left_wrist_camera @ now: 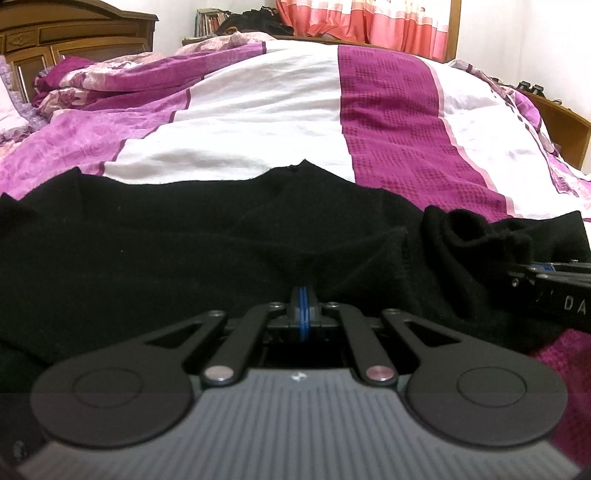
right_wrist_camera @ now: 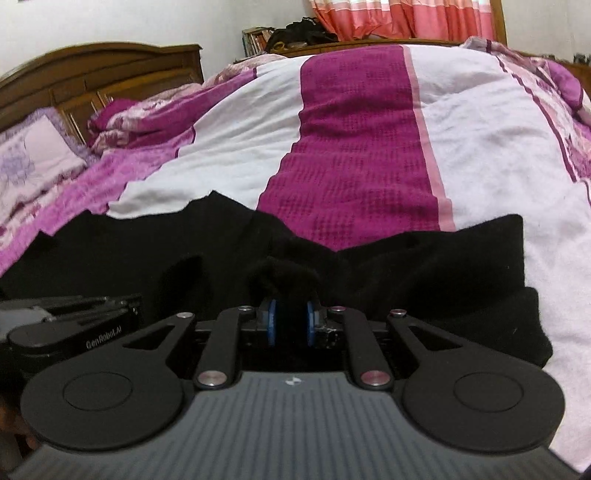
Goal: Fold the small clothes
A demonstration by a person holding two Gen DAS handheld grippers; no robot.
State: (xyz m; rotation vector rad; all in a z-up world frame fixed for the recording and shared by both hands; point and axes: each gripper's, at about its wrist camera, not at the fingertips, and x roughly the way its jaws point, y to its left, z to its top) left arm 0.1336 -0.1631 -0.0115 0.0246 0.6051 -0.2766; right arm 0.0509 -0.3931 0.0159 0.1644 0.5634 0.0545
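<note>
A black knit garment lies spread across the near part of the bed; it also shows in the right wrist view. My left gripper is shut, its blue pads pressed together on a pinch of the black cloth at the near edge. My right gripper has its blue pads a little apart with a bunched fold of the black garment held between them. The right gripper shows at the right edge of the left wrist view; the left gripper shows at the left of the right wrist view.
The bedspread has white, magenta and pink floral bands. A wooden headboard and pillow are at the far left. Pink curtains and a shelf of books stand behind the bed.
</note>
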